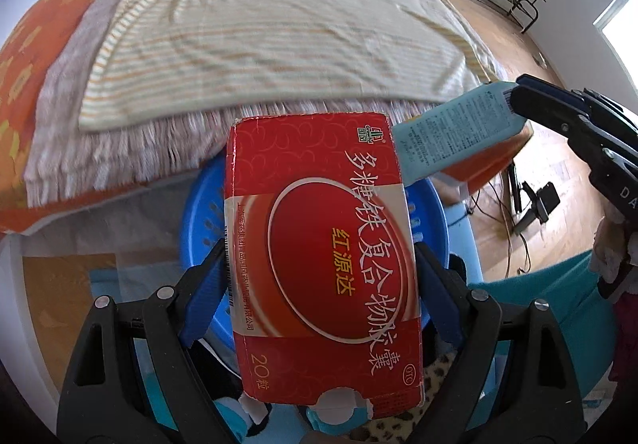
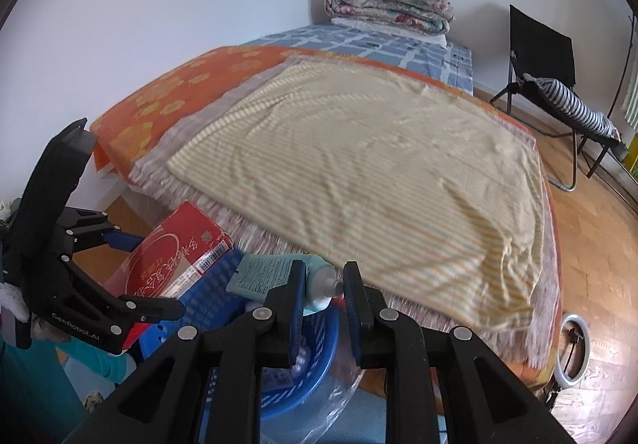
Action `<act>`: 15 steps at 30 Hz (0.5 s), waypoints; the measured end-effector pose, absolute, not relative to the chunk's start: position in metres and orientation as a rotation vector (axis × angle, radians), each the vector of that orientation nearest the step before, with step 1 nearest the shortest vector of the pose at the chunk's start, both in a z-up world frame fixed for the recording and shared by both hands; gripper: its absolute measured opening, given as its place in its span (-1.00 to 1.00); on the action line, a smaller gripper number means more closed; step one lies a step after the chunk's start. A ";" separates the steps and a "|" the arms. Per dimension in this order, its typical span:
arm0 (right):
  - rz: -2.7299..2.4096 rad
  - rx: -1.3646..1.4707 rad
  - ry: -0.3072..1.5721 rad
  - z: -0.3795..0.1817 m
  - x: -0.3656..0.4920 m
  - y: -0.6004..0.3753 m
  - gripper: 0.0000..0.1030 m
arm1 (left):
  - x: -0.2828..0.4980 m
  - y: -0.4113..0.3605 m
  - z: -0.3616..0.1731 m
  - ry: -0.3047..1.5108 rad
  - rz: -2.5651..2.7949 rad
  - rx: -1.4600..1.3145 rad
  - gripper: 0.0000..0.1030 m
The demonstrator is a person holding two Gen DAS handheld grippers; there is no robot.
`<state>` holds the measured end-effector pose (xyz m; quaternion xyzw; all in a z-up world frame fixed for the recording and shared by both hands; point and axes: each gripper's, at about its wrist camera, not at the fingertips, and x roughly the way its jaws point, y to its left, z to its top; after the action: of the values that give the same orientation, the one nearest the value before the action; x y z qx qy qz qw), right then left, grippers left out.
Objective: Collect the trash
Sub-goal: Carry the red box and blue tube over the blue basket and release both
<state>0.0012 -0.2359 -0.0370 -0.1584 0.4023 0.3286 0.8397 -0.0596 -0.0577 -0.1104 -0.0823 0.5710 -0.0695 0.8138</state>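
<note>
A bed (image 2: 398, 173) is filling most of both views, lying against a white wall (image 2: 179, 5) and wearing an orange flowered sheet (image 2: 191, 85), a fringed pinkish blanket (image 1: 119, 153) and, on top, a cream striped towel (image 2: 379, 165) that is spreading flat and a little wrinkled. At the far end a blue checked cover (image 2: 379, 45) is showing, with a folded floral quilt (image 2: 390, 7) sitting on it in the corner. A wooden floor (image 2: 590, 244) is running along the bed's open side, where a black folding chair (image 2: 546, 61) is standing with a striped cushion (image 2: 574, 105) on its seat.

At the near end of the bed a blue plastic basket (image 1: 199, 221) is sitting low beside it. The left tool (image 1: 319, 268) is gripping a red medicine box (image 1: 323, 252) by its long sides, jaws standing wide, and holding it above the basket. The right tool (image 2: 323, 288) is standing narrow, pinching a pale blue tube (image 2: 275, 274) near its neck, over the basket's rim and just beside the red box.

The boxes are covering most of the basket, so its contents are hard to make out; clear plastic (image 2: 331, 396) is showing by it. A white ring (image 2: 574, 348) on the floor is partly cut off by the bed's corner. Dark things under the left tool, among them a leopard-print patch (image 1: 434, 372), are too hidden to name.
</note>
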 end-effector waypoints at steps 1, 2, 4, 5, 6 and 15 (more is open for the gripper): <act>0.695 -0.340 0.854 -0.039 -0.002 -0.236 -0.66 | -0.061 -0.059 -0.113 1.226 -0.151 -0.174 0.74; 0.696 -0.345 0.855 -0.042 -0.005 -0.235 -0.65 | -0.063 -0.060 -0.115 1.231 -0.153 -0.173 0.74; 0.698 -0.356 0.860 -0.046 -0.010 -0.234 -0.66 | -0.065 -0.063 -0.121 1.247 -0.155 -0.168 0.74; 0.698 -0.362 0.864 -0.048 -0.012 -0.234 -0.66 | -0.067 -0.064 -0.126 1.257 -0.156 -0.162 0.74; 0.698 -0.367 0.867 -0.050 -0.013 -0.233 -0.66 | -0.067 -0.066 -0.129 1.265 -0.156 -0.157 0.74; 0.706 -0.399 0.913 -0.073 -0.016 -0.228 -0.65 | -0.065 -0.067 -0.148 1.312 -0.147 -0.143 0.74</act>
<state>-0.0161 -0.2275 -0.0732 -0.1874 0.4287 0.3312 0.8194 -0.0645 -0.0670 -0.1478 -0.0664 0.6088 -0.0683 0.7875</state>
